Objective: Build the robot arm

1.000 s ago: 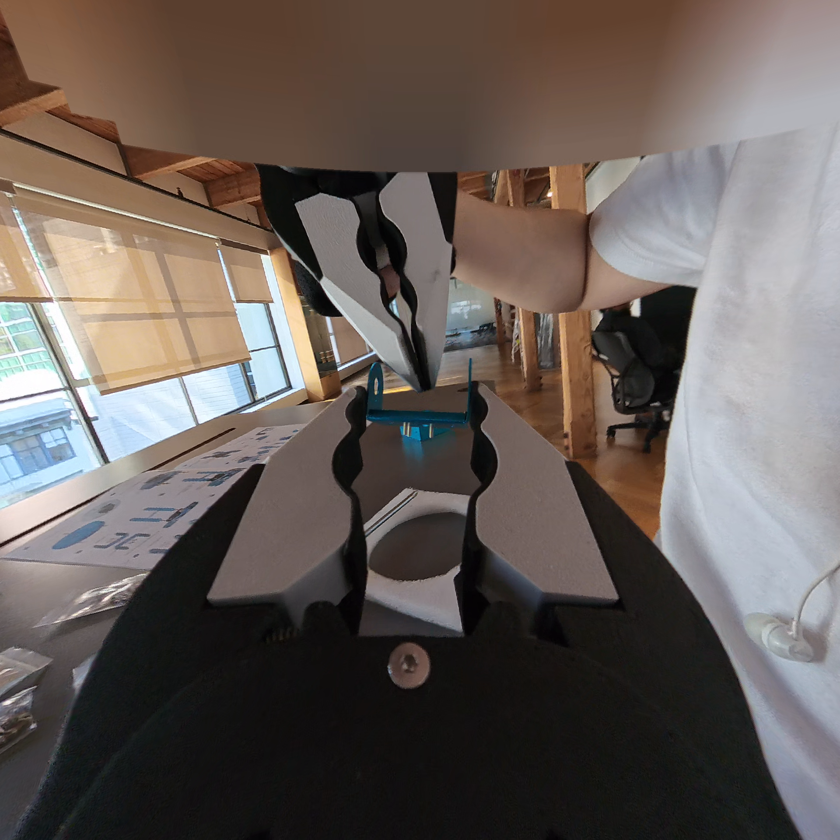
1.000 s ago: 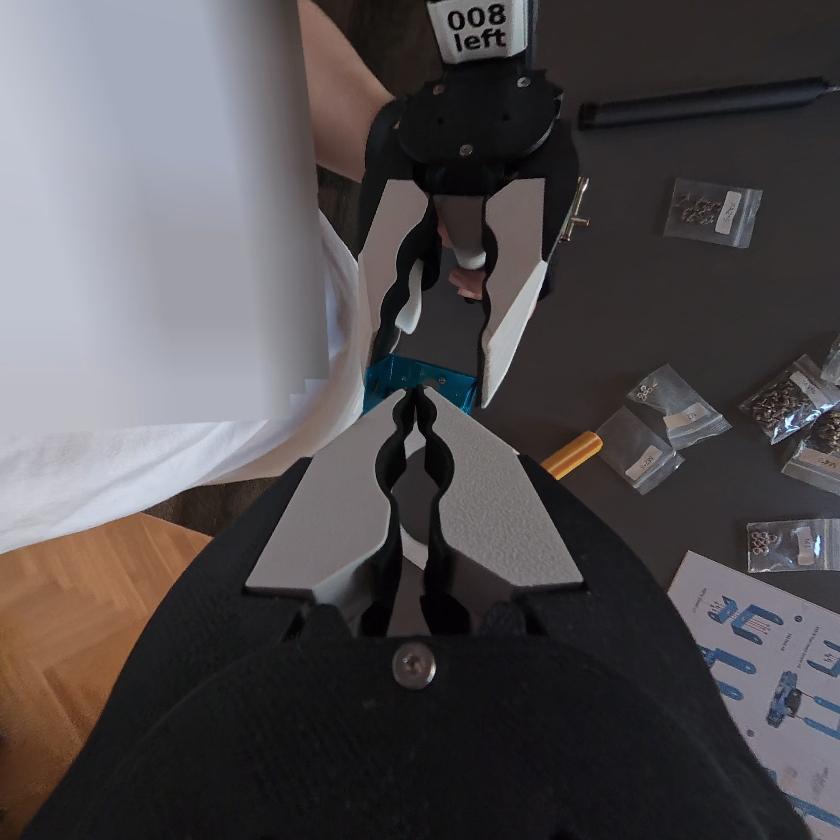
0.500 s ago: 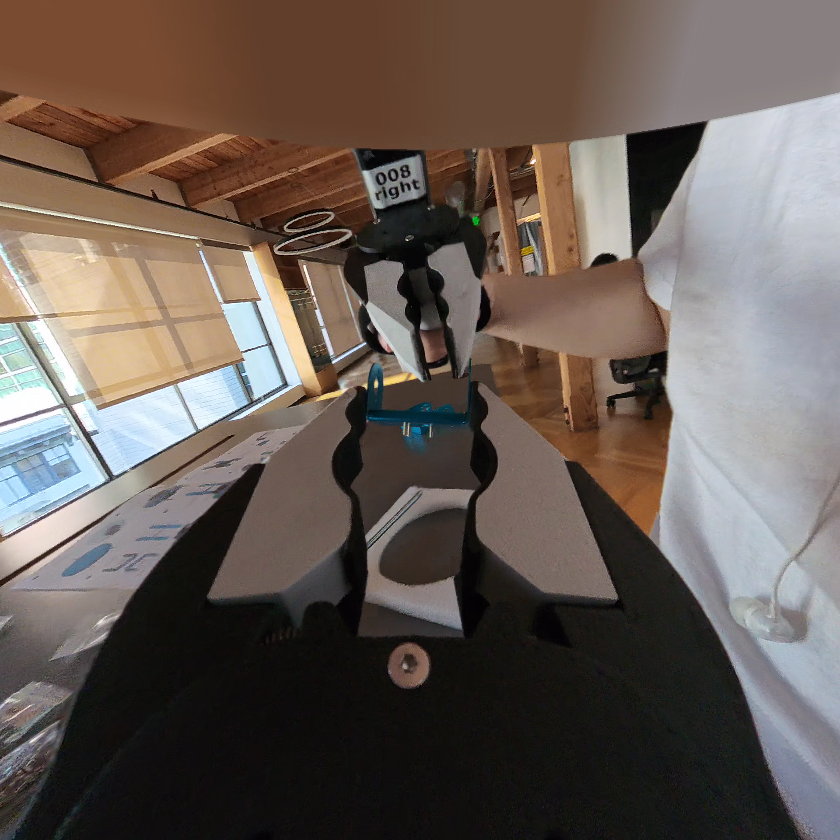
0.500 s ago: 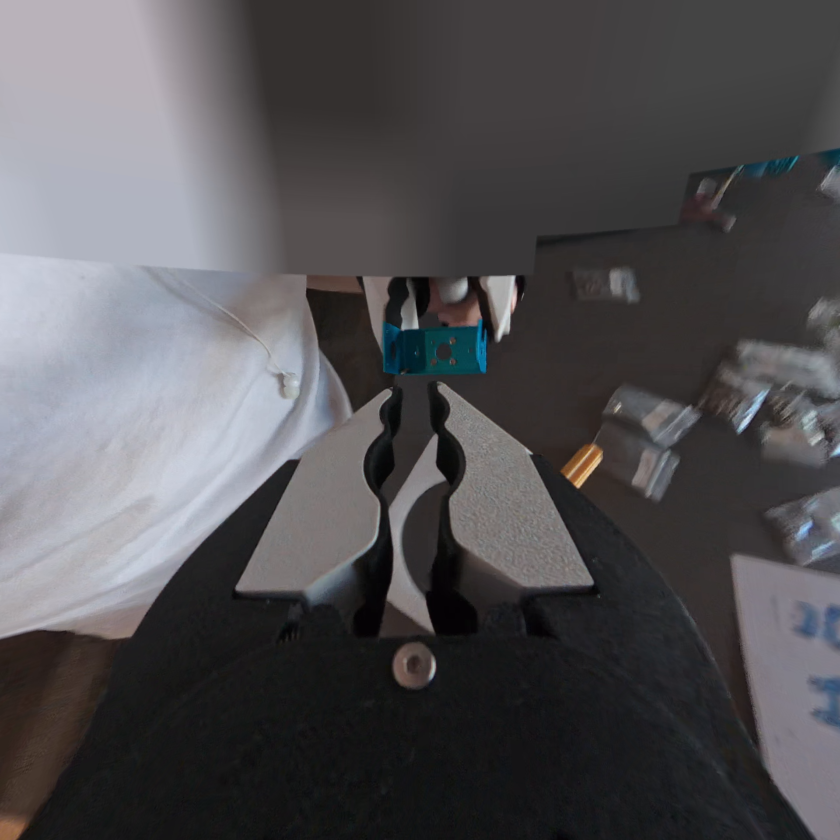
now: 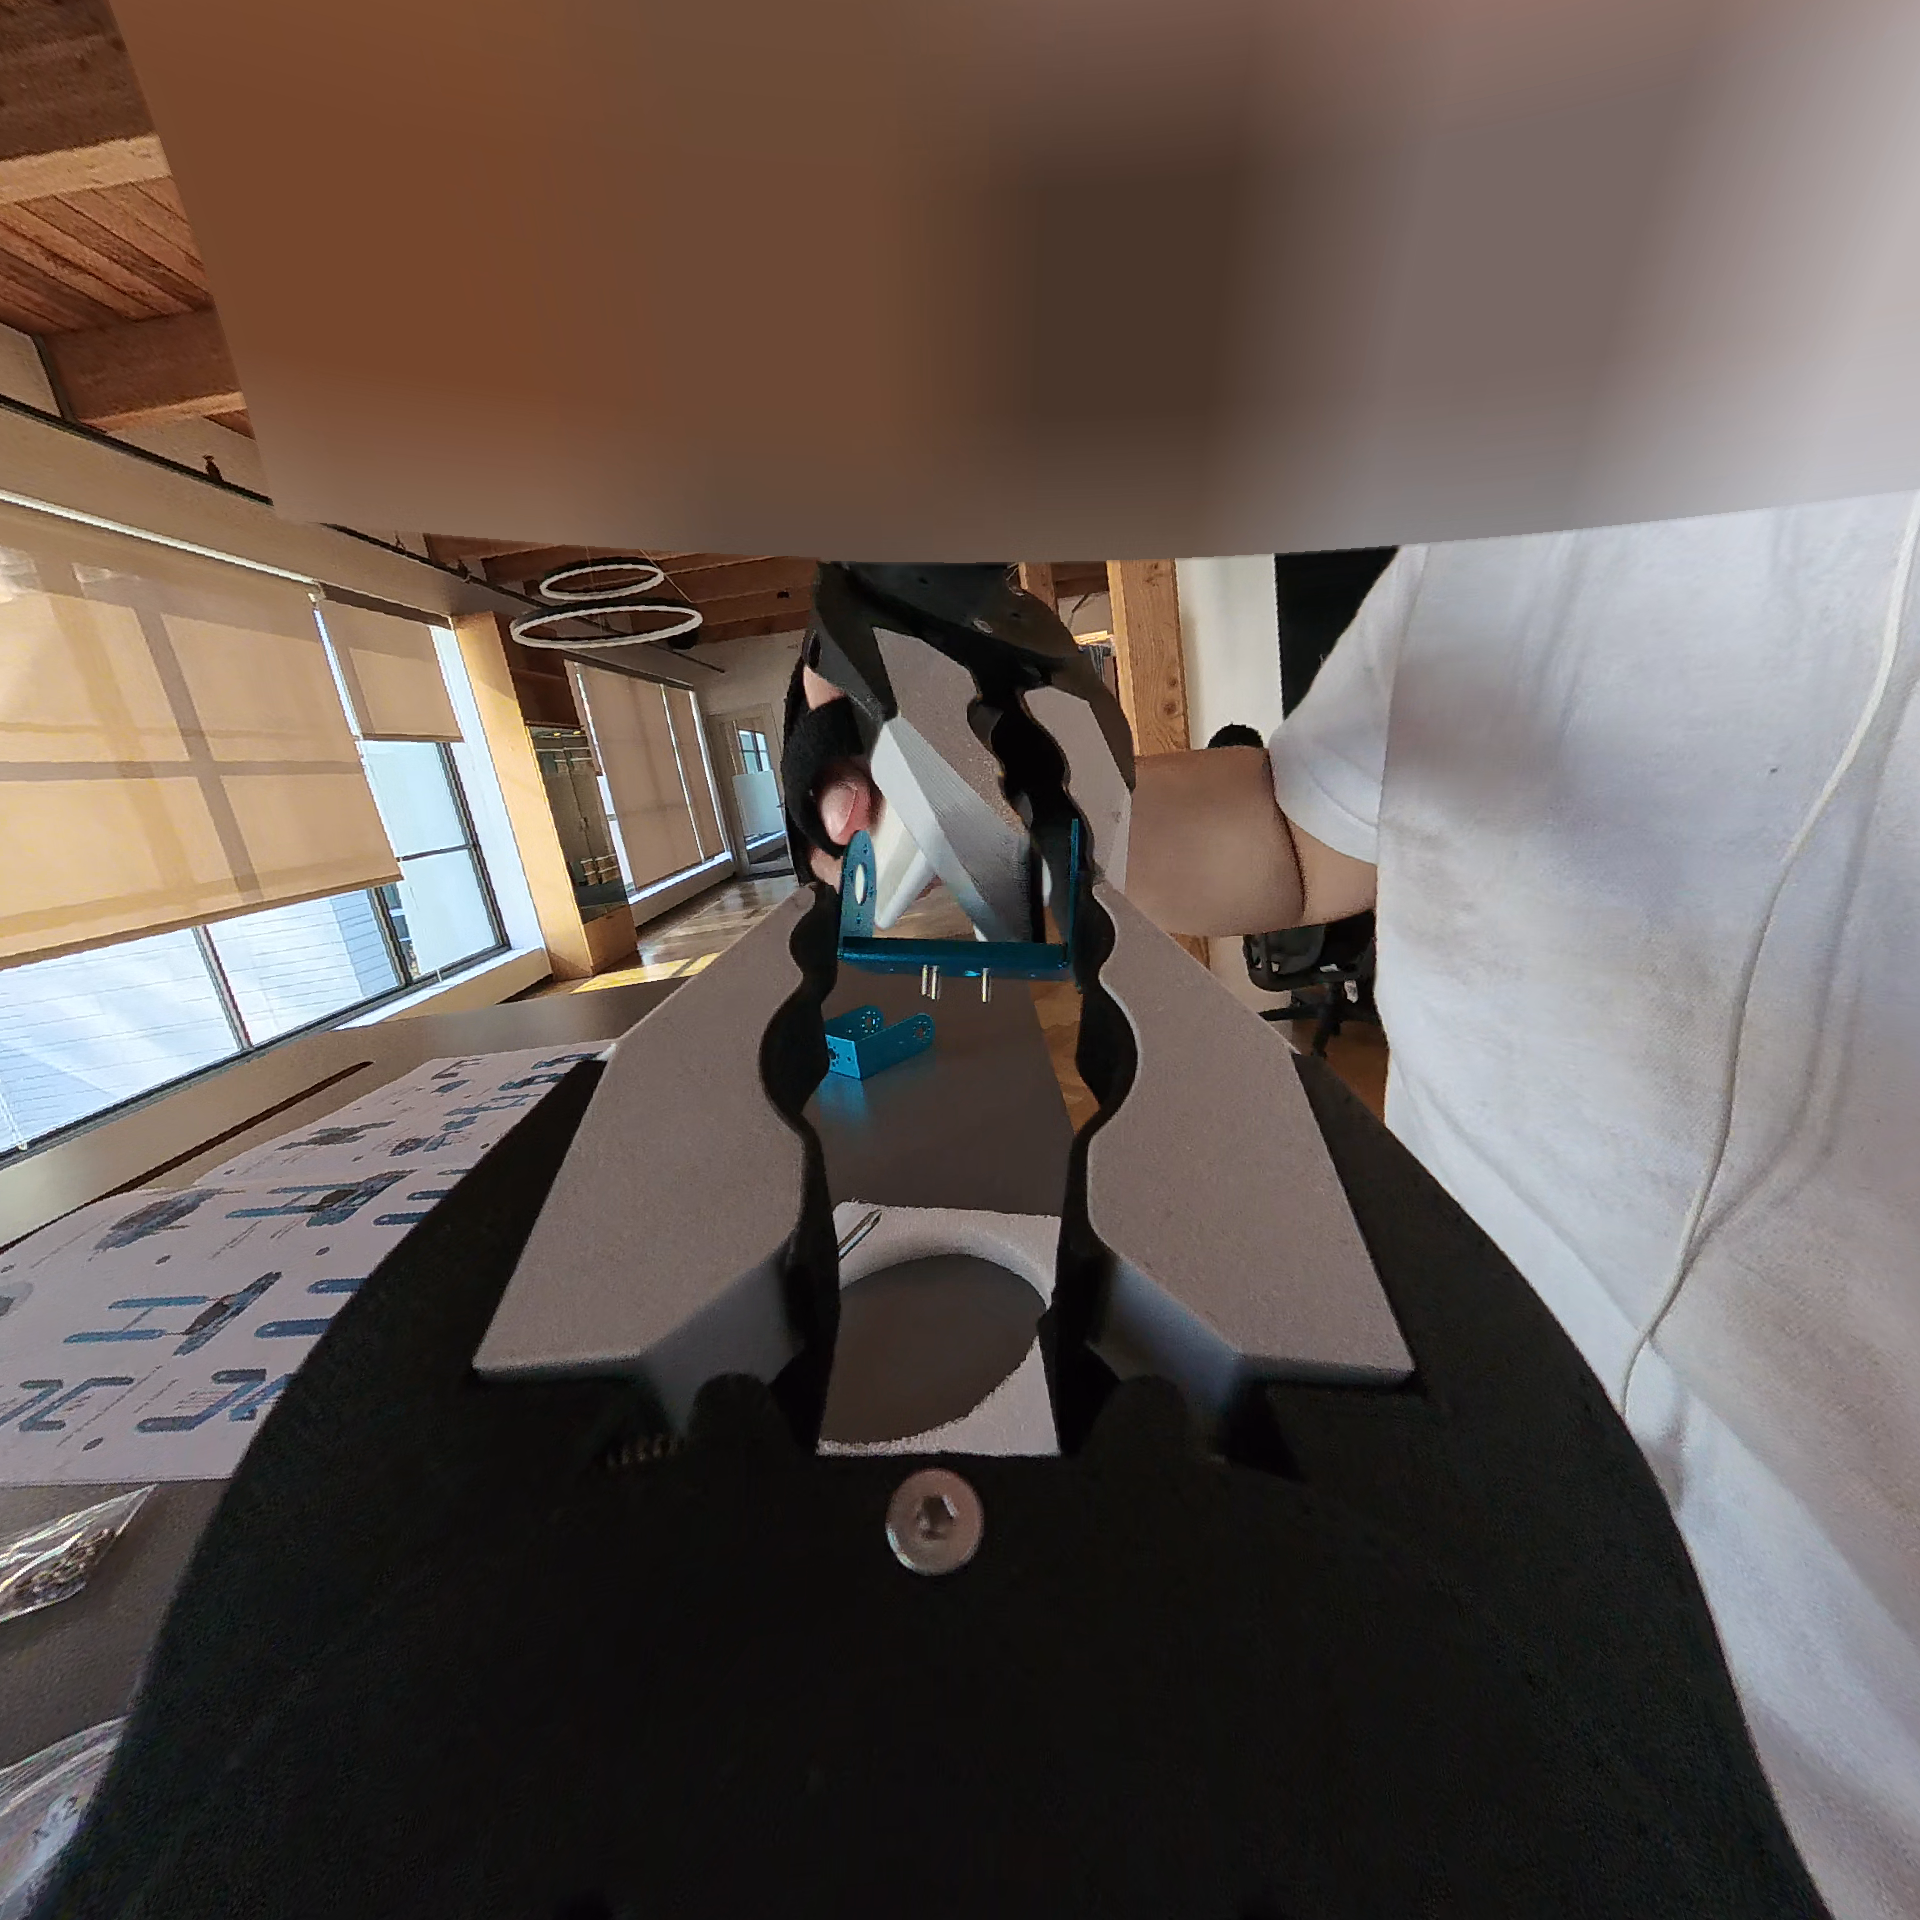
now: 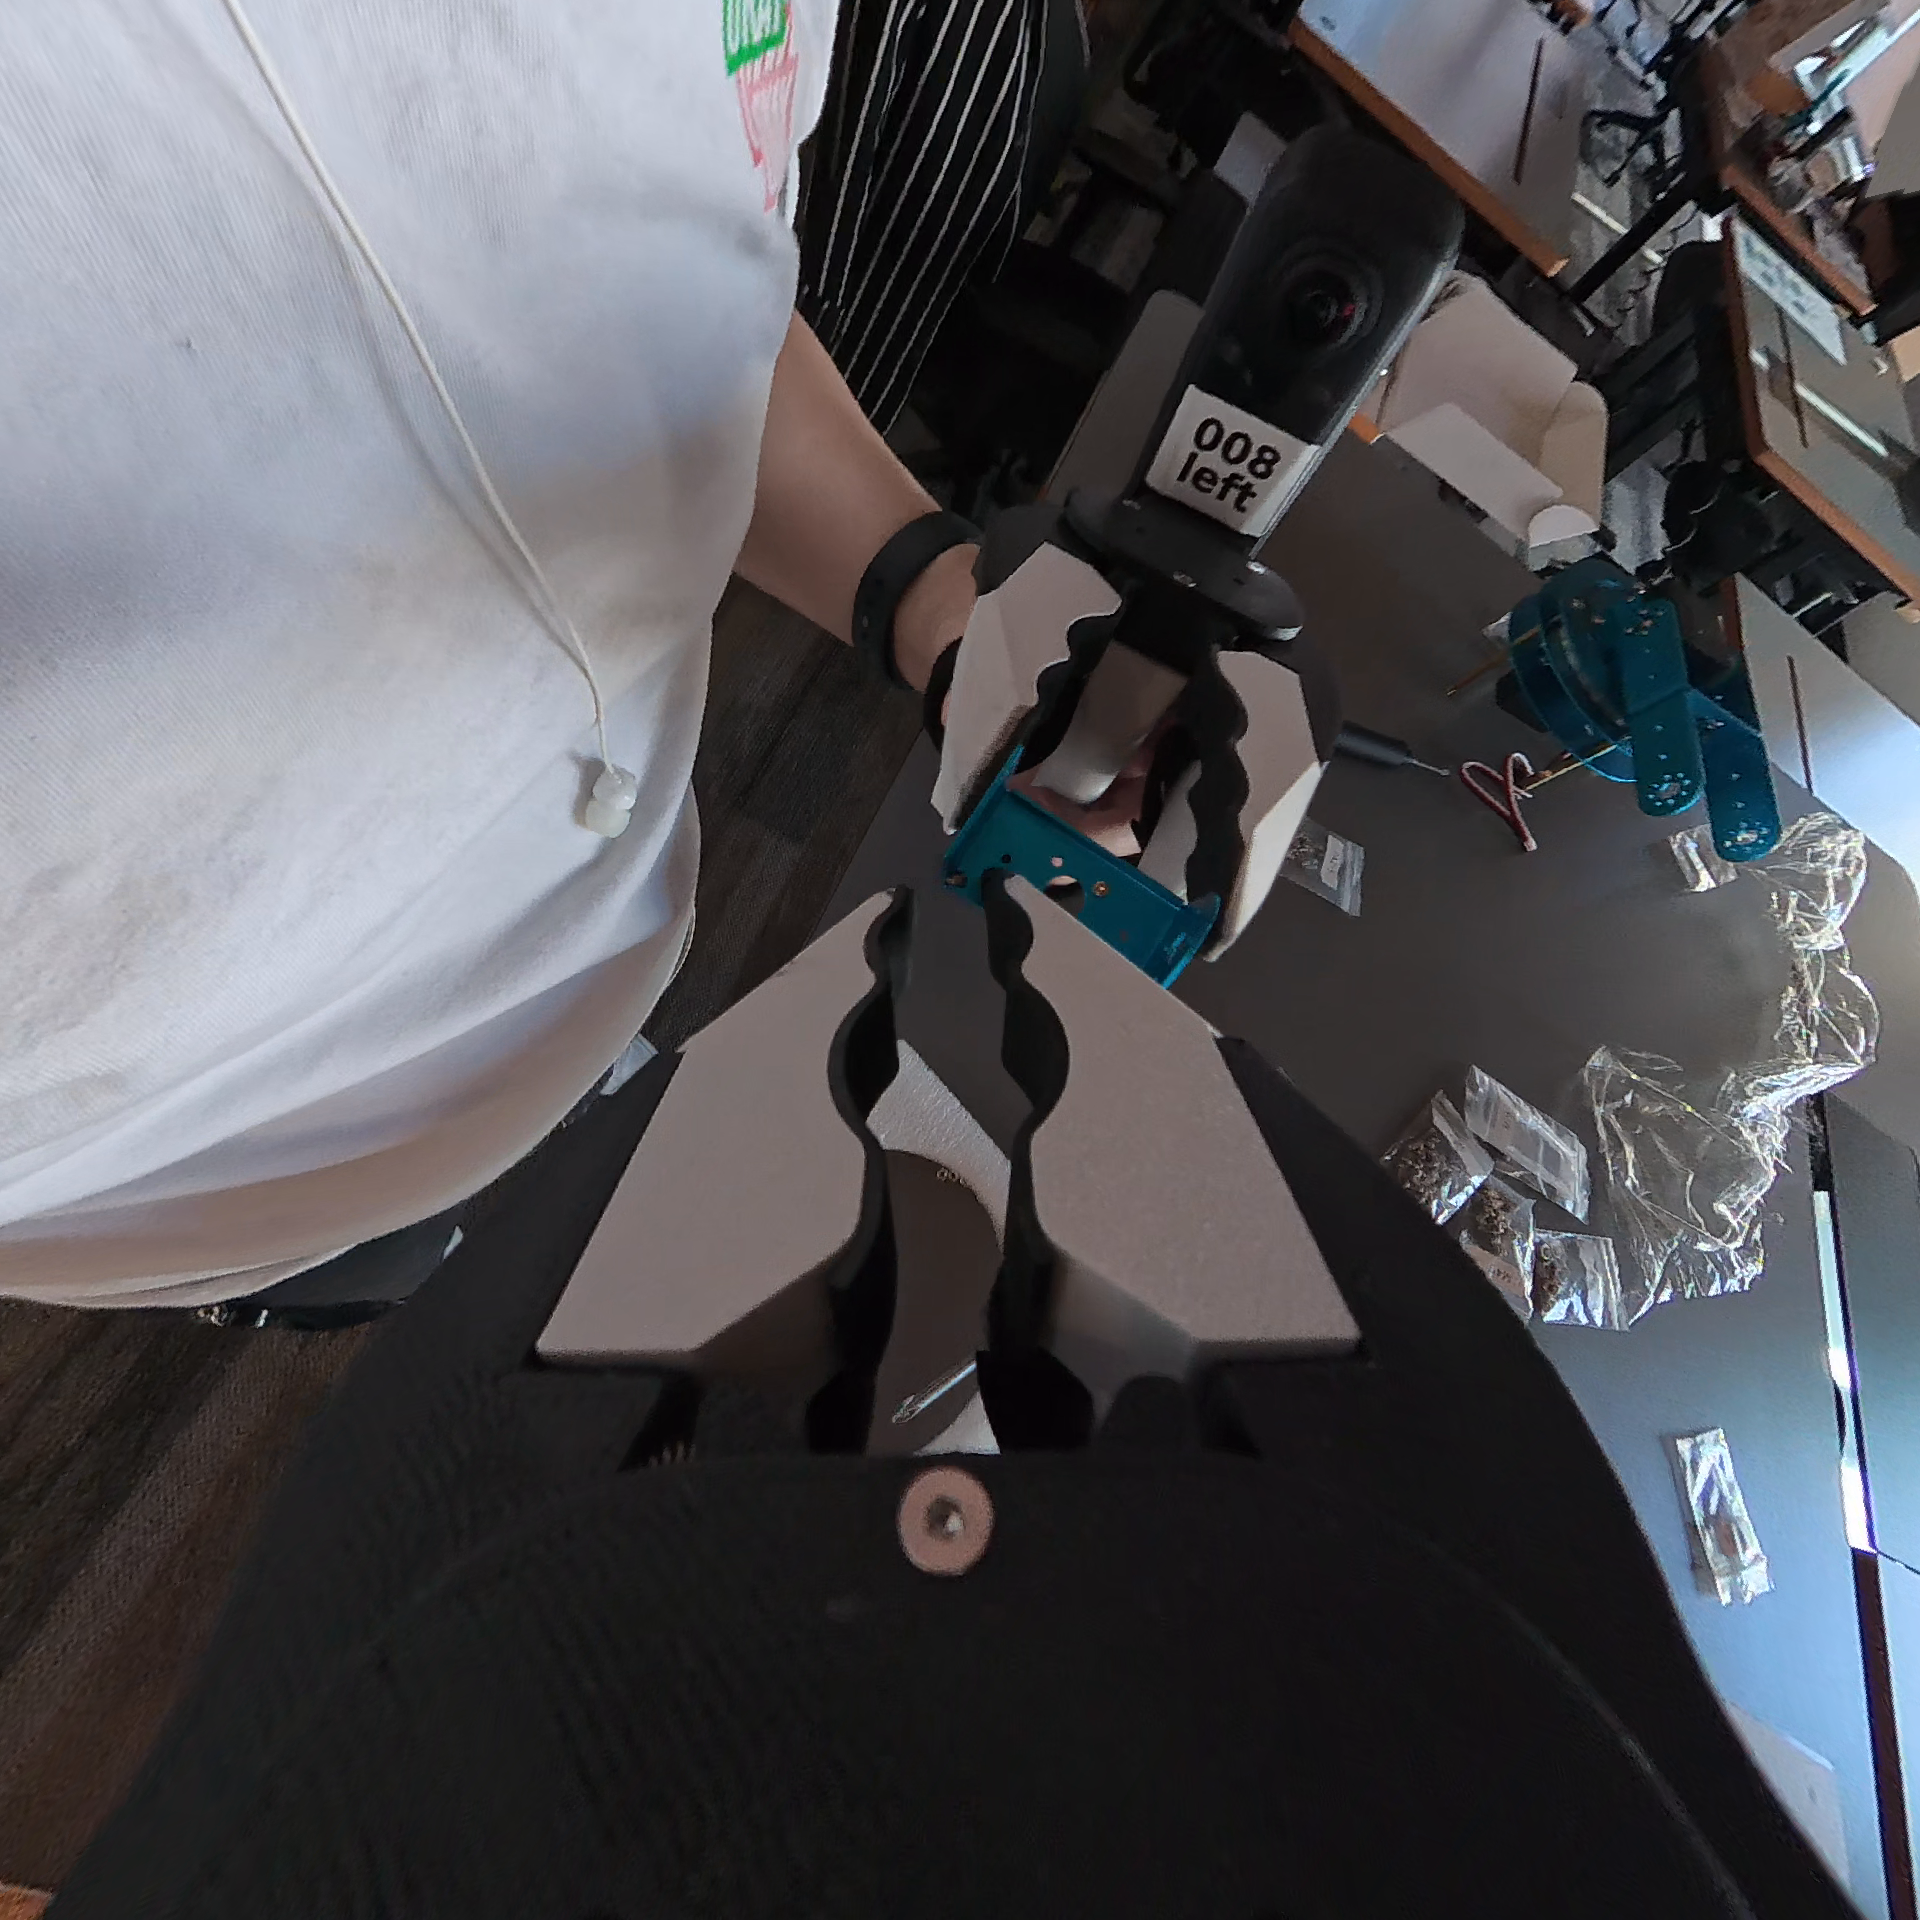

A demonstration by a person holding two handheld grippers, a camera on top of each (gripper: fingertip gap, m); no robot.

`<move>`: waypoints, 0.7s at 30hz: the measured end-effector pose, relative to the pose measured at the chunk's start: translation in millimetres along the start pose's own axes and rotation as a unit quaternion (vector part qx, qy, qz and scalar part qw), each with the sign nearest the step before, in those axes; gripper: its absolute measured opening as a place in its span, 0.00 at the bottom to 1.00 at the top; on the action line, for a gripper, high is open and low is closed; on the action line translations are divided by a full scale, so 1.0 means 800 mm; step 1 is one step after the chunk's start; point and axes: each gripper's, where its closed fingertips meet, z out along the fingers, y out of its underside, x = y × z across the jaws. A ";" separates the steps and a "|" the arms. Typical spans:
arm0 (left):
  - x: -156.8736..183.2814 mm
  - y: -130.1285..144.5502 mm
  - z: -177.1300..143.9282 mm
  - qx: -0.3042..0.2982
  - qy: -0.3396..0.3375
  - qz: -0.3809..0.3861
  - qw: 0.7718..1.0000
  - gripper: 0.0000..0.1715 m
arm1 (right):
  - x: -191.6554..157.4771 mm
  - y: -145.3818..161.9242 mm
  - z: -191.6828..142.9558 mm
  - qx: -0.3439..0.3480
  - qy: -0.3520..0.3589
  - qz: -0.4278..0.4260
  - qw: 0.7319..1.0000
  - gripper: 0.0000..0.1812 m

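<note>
Blue bracket clamped between left fingers.

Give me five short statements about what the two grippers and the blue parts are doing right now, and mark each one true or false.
1. The left gripper is clamped on a blue U-shaped bracket. True.
2. The right gripper grips a yellow-handled tool. False: its fingers stand slightly apart with nothing between them, tips close to the bracket.
3. Small screws stick out of the bracket's base. True, seen in the left wrist view.
4. A second blue bracket lies on the dark table. True.
5. The printed instruction sheet is draped over the bracket. False: it lies flat on the table, off to the side.
</note>
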 end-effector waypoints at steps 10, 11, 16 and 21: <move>0.003 0.006 0.002 -0.013 0.003 0.012 1.000 0.26 | -0.005 0.002 -0.001 0.007 -0.029 0.016 0.999 0.02; 0.002 0.006 0.002 -0.013 0.003 0.012 1.000 0.26 | -0.005 0.002 -0.002 0.009 -0.031 0.020 0.999 0.01; 0.000 0.002 0.000 -0.007 0.000 0.010 1.000 0.26 | -0.002 0.002 -0.007 0.030 -0.036 0.046 0.998 0.01; -0.006 0.002 -0.001 -0.008 -0.008 0.009 1.000 0.26 | 0.003 0.003 -0.012 0.051 -0.033 0.067 0.996 0.00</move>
